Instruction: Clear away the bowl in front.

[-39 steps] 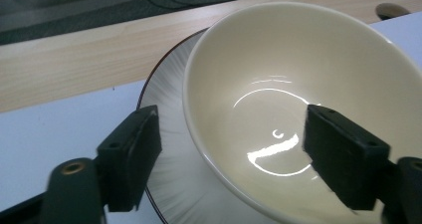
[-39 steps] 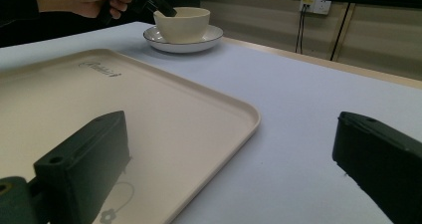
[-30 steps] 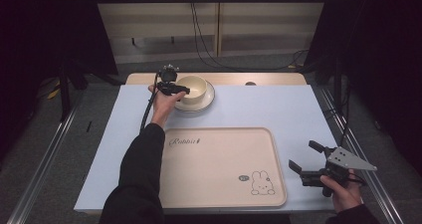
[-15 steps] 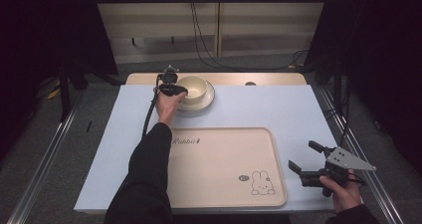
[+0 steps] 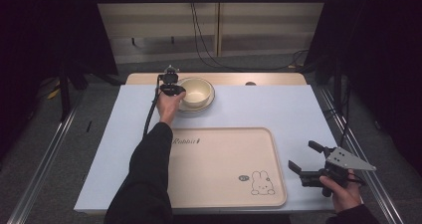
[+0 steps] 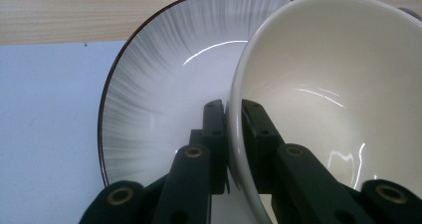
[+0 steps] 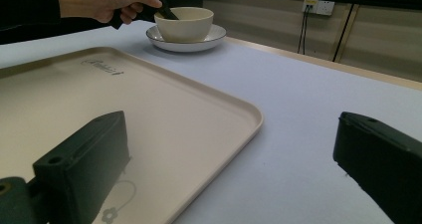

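Tray (image 5: 219, 169) bare, open approach; bowl (image 5: 196, 91) on plate (image 5: 208, 102) blocks far-left.

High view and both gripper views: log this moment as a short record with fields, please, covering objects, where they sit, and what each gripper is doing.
surface: light blue table cover
bowl: cream bowl, sits on the plate at the far edge
plate: striped plate with dark rim
tray: beige tray with rabbit print, near side, nothing on it
left gripper: left gripper, jaws closed on the bowl's rim, one inside, one outside
right gripper: right gripper, jaws wide apart, holding nothing, right of the tray
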Action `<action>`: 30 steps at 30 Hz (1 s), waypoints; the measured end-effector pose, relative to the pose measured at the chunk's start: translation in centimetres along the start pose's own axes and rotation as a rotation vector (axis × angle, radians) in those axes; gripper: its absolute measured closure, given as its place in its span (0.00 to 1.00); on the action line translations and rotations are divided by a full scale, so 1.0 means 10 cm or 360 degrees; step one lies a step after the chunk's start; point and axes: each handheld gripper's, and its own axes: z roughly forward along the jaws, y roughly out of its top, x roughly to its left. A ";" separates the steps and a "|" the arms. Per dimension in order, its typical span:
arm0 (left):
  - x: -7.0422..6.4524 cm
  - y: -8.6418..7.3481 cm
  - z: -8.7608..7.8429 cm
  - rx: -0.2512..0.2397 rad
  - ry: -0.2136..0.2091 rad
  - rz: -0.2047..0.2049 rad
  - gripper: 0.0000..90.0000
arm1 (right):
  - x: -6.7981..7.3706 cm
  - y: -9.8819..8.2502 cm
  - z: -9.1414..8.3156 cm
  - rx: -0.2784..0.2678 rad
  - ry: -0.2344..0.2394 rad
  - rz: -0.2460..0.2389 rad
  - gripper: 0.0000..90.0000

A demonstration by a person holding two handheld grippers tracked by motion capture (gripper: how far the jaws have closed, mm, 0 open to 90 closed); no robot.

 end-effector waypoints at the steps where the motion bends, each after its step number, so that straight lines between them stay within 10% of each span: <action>1: 0.00 0.00 0.00 -0.0011 -0.0002 -0.0004 0.91 | 0.00 0.00 0.00 -0.0001 0.0010 0.0001 0.01; 30: 0.07 0.03 -0.13 -0.0001 -0.0106 -0.0178 0.93 | -0.01 0.00 -0.01 -0.0014 0.0005 0.0002 0.01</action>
